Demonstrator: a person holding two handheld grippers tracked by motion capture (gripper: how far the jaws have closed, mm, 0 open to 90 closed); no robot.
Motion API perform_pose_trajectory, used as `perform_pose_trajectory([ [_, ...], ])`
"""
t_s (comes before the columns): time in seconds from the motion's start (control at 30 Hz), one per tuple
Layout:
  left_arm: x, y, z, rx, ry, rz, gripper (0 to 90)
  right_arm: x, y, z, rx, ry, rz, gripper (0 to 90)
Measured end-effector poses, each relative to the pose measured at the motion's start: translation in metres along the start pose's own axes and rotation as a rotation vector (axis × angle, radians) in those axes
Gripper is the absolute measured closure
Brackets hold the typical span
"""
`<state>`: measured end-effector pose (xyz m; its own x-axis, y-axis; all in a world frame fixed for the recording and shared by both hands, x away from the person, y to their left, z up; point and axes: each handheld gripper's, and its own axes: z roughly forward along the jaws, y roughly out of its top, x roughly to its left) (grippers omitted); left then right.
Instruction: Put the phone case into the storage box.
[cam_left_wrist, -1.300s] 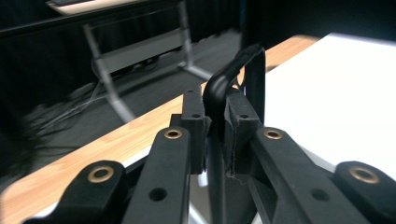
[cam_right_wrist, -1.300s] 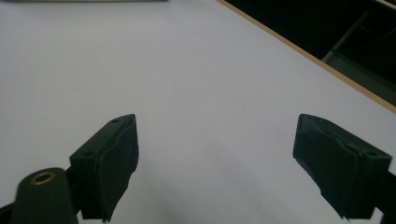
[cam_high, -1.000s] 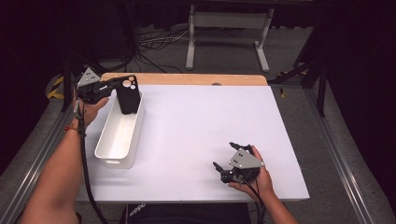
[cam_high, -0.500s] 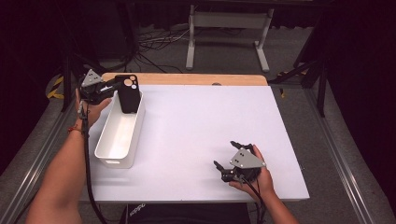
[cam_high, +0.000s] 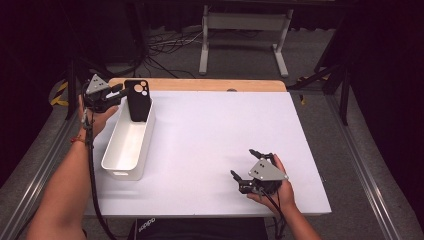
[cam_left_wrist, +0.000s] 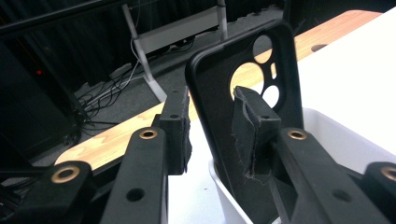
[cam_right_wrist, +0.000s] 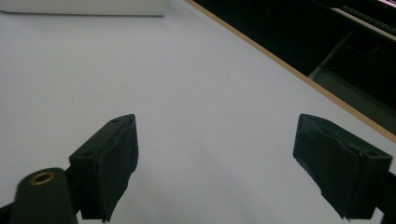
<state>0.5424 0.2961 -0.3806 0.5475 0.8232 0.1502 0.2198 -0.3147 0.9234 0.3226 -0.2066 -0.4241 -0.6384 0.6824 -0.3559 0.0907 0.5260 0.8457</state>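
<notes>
A black phone case (cam_high: 137, 102) with round camera holes stands upright at the far end of a long white bin (cam_high: 114, 156). Its lower end is inside the bin. My left gripper (cam_high: 120, 91) is level with the case at its left side. In the left gripper view the jaws are a little apart: one pad sits in front of the case (cam_left_wrist: 215, 84) and the other just outside its edge. My left gripper (cam_left_wrist: 210, 126) is open. My right gripper (cam_high: 242, 162) rests low on the white table near the front right. My right gripper (cam_right_wrist: 215, 144) is wide open with nothing between its pads.
The white tabletop (cam_high: 215, 130) has a wooden strip (cam_high: 200, 84) along its far edge. Cables and a grey metal stand (cam_high: 245, 22) lie on the floor beyond. The bin (cam_left_wrist: 336, 135) lies along the table's left side, and its wall (cam_right_wrist: 84, 7) is far from my right gripper.
My left gripper has eased slightly left away from the case. The case, the bin and my right gripper stay where they were.
</notes>
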Motion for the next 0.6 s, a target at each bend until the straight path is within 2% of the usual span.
perform_pose_trajectory([
  [0.17,0.001,0.001,-0.004,-0.007,-0.003,-0.007,66.8,-0.001,0.0,0.001,-0.001,-0.003,-0.001,15.1],
  [0.37,0.003,0.003,-0.011,-0.024,0.024,-0.004,65.1,-0.002,0.001,0.003,-0.006,-0.002,-0.004,15.1],
  [0.6,0.001,0.006,-0.021,-0.043,0.019,-0.021,63.4,-0.003,0.002,0.004,-0.012,0.001,-0.007,15.0],
])
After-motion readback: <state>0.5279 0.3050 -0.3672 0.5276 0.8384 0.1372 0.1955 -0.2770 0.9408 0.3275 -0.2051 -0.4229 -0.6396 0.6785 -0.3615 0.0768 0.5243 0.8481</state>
